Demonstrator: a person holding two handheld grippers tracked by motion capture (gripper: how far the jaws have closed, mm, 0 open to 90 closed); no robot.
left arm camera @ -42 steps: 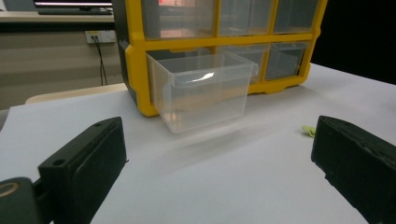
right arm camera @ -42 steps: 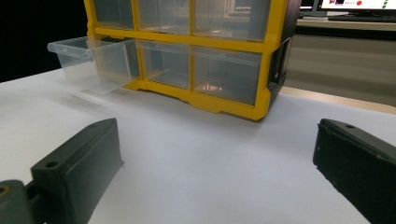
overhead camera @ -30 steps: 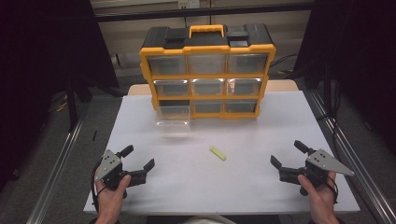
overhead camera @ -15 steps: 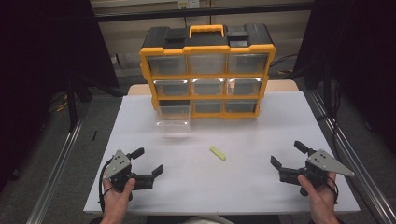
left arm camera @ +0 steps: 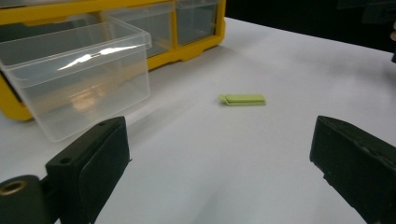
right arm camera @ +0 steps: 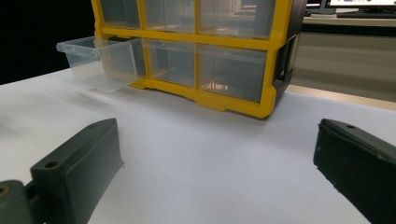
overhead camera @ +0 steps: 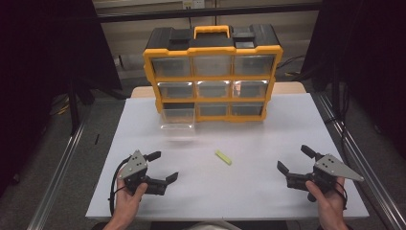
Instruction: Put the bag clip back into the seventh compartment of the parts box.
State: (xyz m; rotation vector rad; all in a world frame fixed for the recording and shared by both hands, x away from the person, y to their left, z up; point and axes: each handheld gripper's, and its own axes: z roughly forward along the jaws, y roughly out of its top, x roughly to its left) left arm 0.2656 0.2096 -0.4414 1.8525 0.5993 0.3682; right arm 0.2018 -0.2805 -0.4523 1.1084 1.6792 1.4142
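1. Since a second ago the left gripper [overhead camera: 159, 166] has slid inward and forward, toward the small flat yellow-green clip-like strip [overhead camera: 223, 157]; the right gripper [overhead camera: 296, 160] has hardly shifted, and the strip has not moved.
2. That strip lies flat on the white table sheet [overhead camera: 249, 191], in front of the yellow-and-black plastic drawer cabinet [overhead camera: 213, 72] and well apart from it, a little to the right of the clear plastic drawer [overhead camera: 177, 117] that stands pulled out of the cabinet's bottom-left slot.
3. In the left gripper view the strip [left arm camera: 243, 99] sits between the two black jaws but farther off, lengthwise across the line of approach. Jaws stand wide apart and grip nothing.
4. The step in hand looks like a reach to pick up the strip. To do it well, I would carry the left gripper forward, away from the table's near edge and toward the cabinet, until the strip lies squarely between the pads, then lower until they nearly skim the sheet.
5. Turn the wrist so the jaws close across the strip's narrow width; it is thin and could slide or flip if pinched at its ends.
6. The open drawer [left arm camera: 74, 79] seems empty, though reflections make that uncertain; it is the likely place to drop the strip.
7. The right gripper, near the sheet's right side, is also spread and empty; it faces the cabinet [right arm camera: 201, 51] and can stay clear.
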